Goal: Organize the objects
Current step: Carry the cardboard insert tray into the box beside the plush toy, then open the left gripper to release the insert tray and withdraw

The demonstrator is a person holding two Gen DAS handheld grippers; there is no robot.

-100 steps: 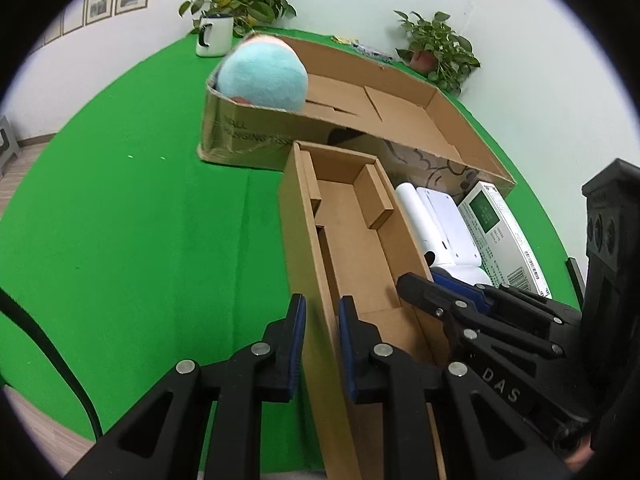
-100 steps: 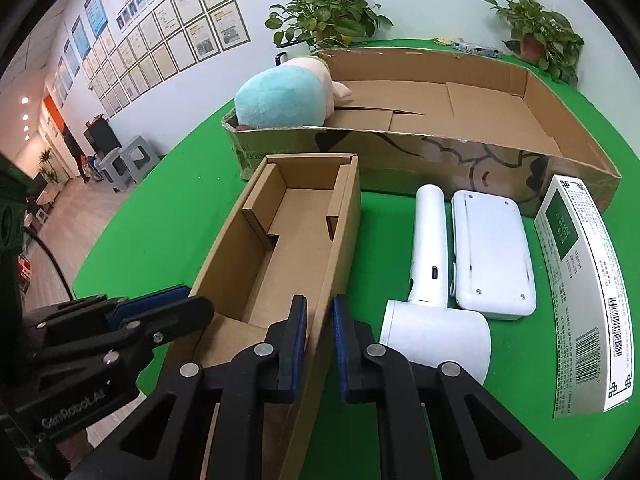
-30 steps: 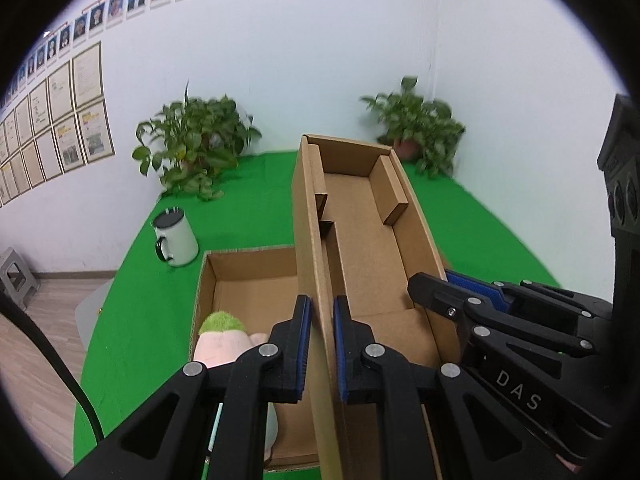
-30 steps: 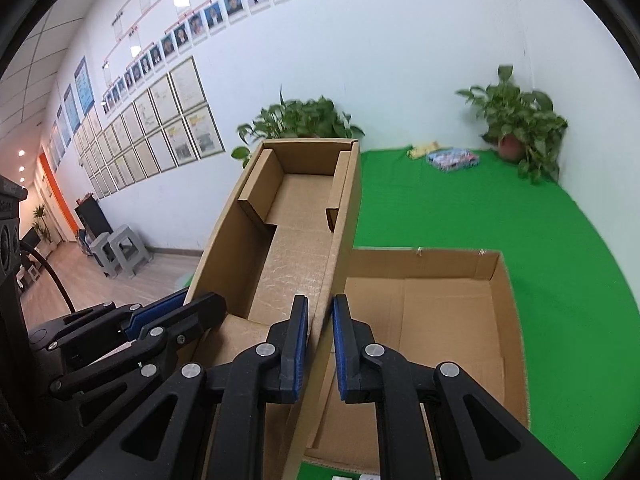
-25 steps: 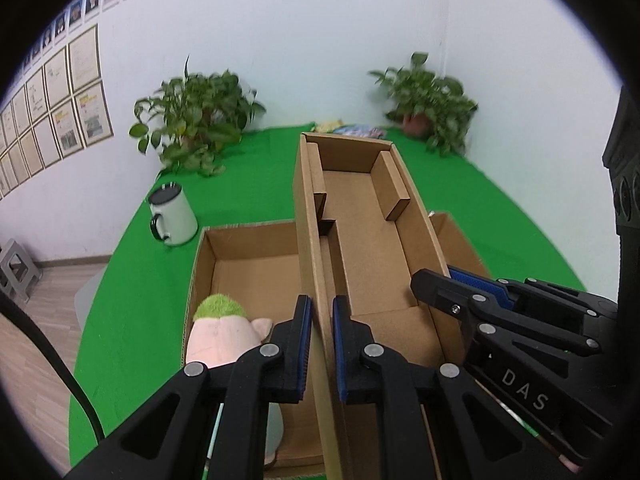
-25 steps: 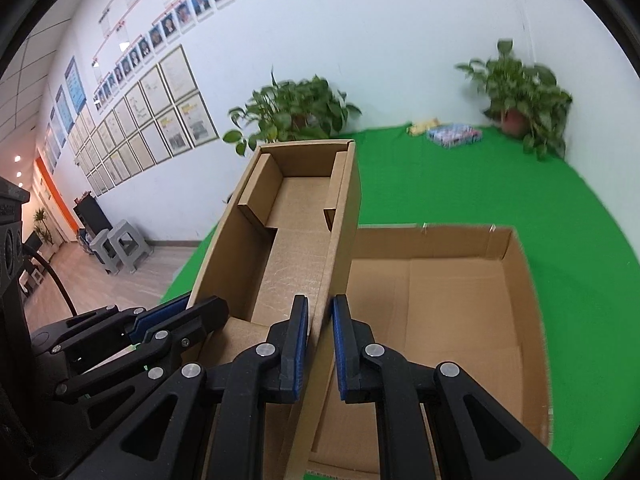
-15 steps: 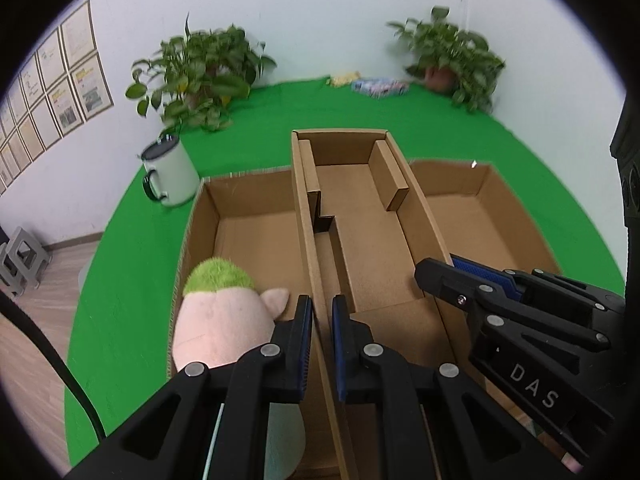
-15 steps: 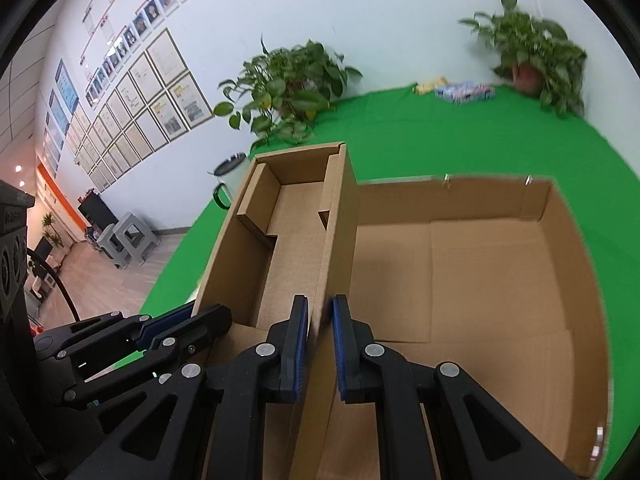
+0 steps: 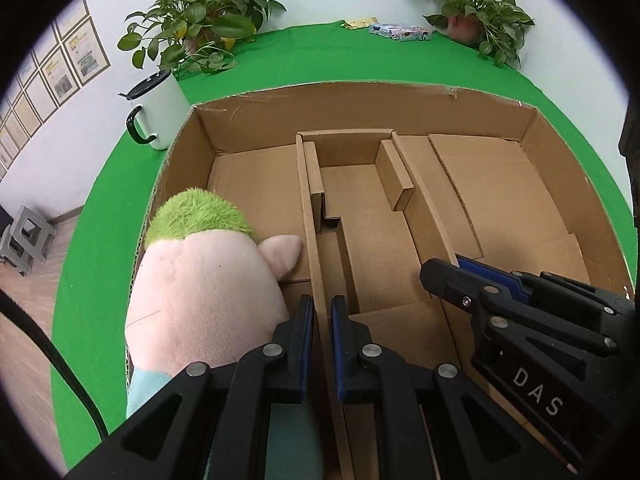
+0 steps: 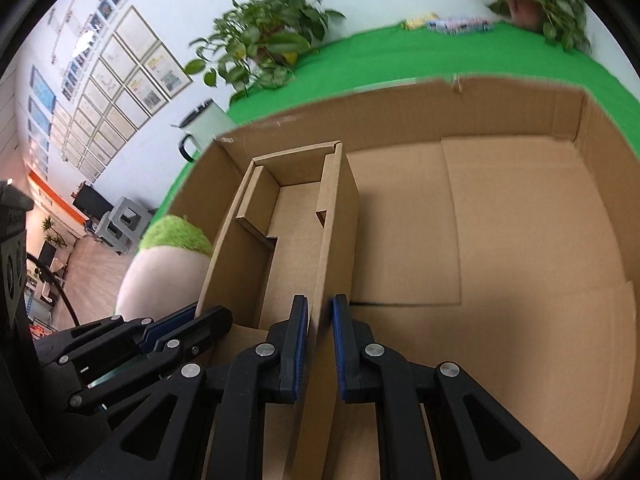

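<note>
While each claw pinches a side wall, the small box sits, seemingly, inside the carton.

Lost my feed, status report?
Left gripper, right gripper shut on narrow cardboard tray. Tray inside large cardboard box. Pink plush toy alongside.

A: Any readable text in the frames?

B: One item. White letters "DAS" stood on the black body of the right gripper, seen from the left wrist camera, just right of the narrow cardboard box.

A: Wall frames?

B: The framed sheets on the wall, left of the narrow cardboard box, carried print too small and blurred to read. The packets on the green cloth beyond the box were also illegible.

A: Cardboard markings?

B: None legible.
</note>
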